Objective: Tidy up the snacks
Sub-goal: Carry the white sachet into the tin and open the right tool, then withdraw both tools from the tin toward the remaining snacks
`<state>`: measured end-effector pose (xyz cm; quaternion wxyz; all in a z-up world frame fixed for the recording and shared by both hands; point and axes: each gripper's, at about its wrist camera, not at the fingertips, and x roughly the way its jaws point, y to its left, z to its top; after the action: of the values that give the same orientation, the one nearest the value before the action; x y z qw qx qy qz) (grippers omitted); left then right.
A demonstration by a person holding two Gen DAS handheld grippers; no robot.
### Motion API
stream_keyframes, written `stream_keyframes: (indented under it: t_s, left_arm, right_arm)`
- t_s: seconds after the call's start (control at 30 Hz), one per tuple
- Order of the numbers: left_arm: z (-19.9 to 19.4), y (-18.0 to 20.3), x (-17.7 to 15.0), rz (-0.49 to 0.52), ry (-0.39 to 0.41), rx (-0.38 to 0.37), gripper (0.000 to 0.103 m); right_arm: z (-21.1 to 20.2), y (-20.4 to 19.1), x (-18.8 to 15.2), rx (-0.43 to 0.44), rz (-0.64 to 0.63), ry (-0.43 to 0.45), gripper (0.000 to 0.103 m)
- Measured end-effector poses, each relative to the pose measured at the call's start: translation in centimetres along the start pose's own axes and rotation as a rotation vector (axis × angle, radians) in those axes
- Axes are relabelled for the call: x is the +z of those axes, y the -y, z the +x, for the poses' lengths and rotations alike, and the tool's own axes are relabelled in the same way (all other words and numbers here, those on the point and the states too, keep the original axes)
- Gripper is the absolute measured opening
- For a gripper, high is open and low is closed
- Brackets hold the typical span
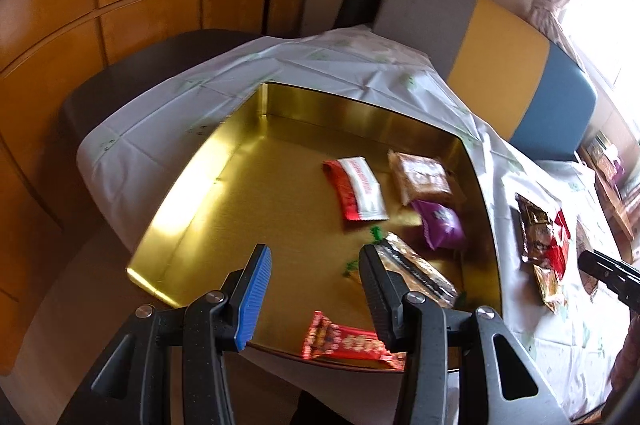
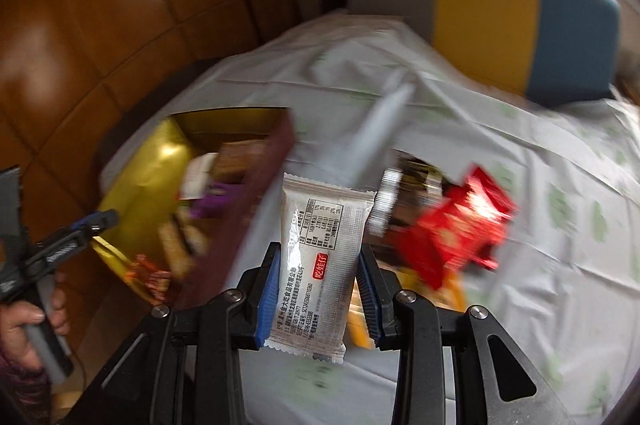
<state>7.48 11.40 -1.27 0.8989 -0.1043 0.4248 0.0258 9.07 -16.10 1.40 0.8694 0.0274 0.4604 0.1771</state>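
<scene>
Right now your right gripper (image 2: 318,285) pinches a silvery snack packet (image 2: 320,257) above the tablecloth (image 2: 520,185), beside the gold tin (image 1: 224,185). Your left gripper (image 1: 314,289) hangs over the tin, fingers apart, holding nothing.

Your right gripper (image 2: 318,285) is pinching a silver snack packet (image 2: 320,257) upright above the white tablecloth (image 2: 520,185). Left, the gold tin (image 2: 136,185) is sitting; right, a red packet (image 2: 460,229) is lying.
</scene>
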Motion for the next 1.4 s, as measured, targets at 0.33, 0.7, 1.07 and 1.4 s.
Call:
stream_keyframes:
  t_s: [0.33,0.7,1.07,1.4]
  left_arm:
    - [0.0,-2.9,-0.4,-0.057,0.000,0.035,0.046]
    - [0.2,-3.9,-0.9,-0.070,-0.003,0.046,0.046]
    - [-0.3,-0.9,-1.2,0.017,0.004,0.027,0.046]
    - [-1.1,1.8,-1.6,0.105,0.016,0.018,0.046]
  right_arm:
    - [8.9,-12.1,1.1,0.197,-0.153,-0.138,0.037]
    - [10.8,-13.4,-0.6,0.238,-0.141,-0.159,0.057]
    - [6.1,-10.5,-1.2,0.135,-0.147,-0.035,0.077]
    - [2.5,-7.0,-1.7,0.067,-0.123,0.042,0.089]
